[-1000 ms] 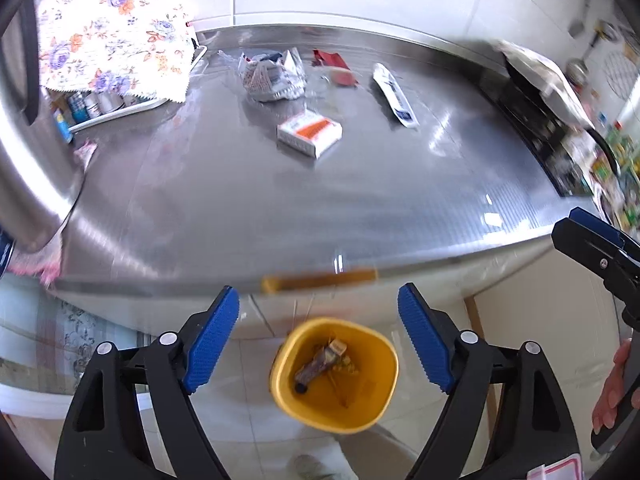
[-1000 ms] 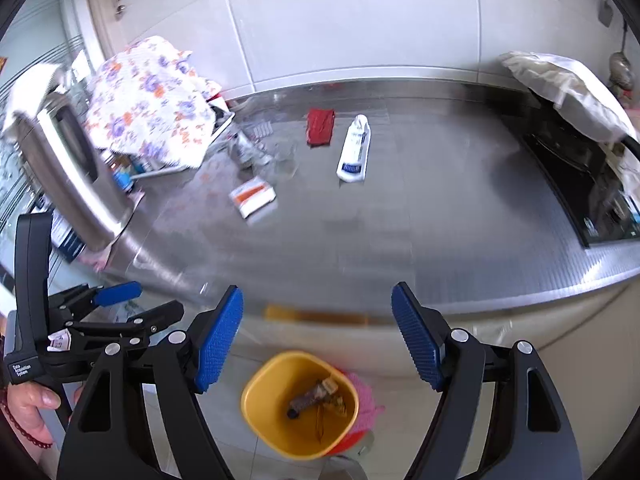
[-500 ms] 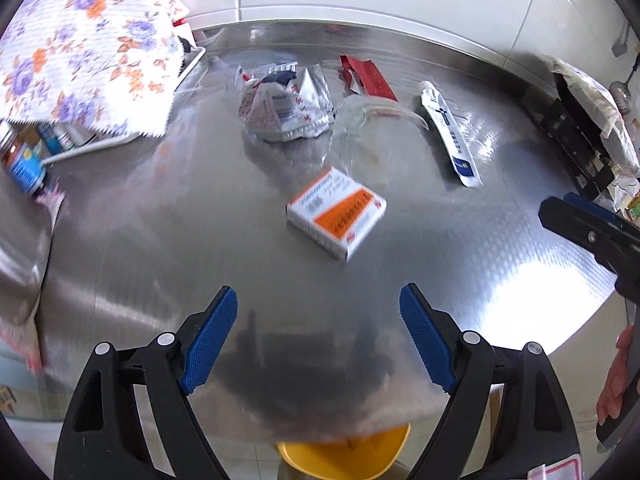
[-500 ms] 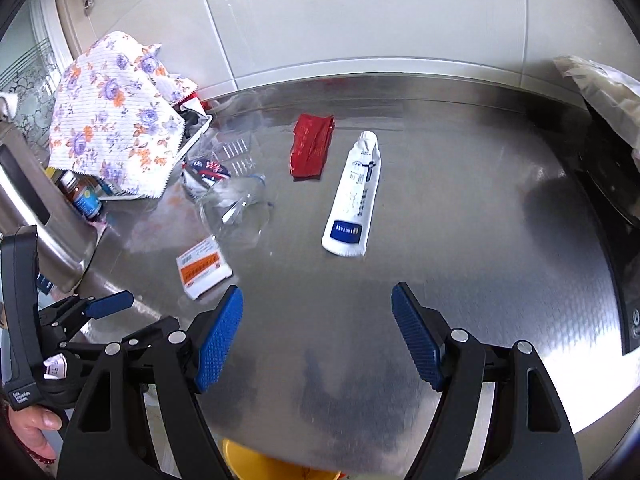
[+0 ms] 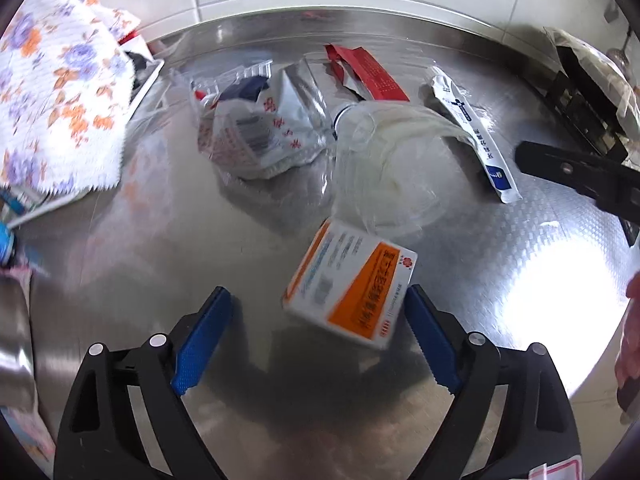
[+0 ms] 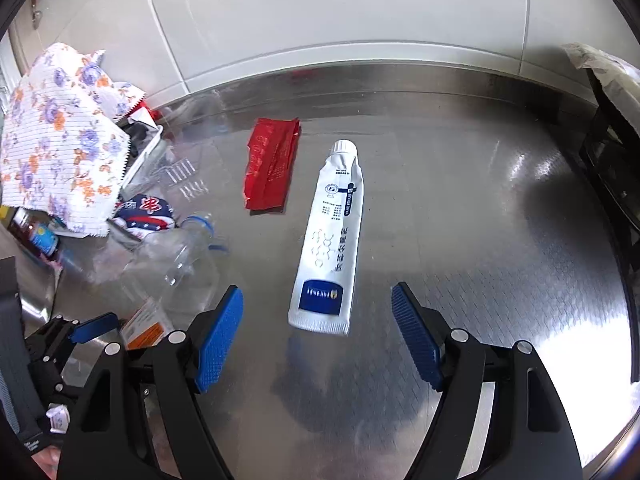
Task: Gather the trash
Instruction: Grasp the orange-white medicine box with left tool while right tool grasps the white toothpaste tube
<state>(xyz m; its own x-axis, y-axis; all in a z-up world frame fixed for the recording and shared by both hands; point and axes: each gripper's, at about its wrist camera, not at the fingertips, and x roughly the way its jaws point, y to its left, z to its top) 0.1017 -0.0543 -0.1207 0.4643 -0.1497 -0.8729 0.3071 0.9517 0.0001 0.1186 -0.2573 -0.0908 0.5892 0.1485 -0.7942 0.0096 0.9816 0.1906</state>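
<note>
I am in a home kitchen. I see a shiny metal counter [image 6: 460, 208], white wall tiles [image 6: 320, 8] behind it, and a black stove [image 6: 612, 168] (off to one side).

Stainless steel counter [image 6: 500, 240], textured sheen, strong glare patch at 4 o'clock in the left wrist view. White tiled wall [image 6: 320, 8] along the back, 12 o'clock. Floral cloth [image 6: 56, 136], purple and orange print, draped over a white tray [image 6: 146, 152] at 9–10 o'clock. Small bottles [image 6: 40, 238] just below the cloth, partly hidden. Black appliance [image 6: 612, 152] at 3 o'clock with a crumpled pale cover [image 6: 600, 64] on top.
</note>
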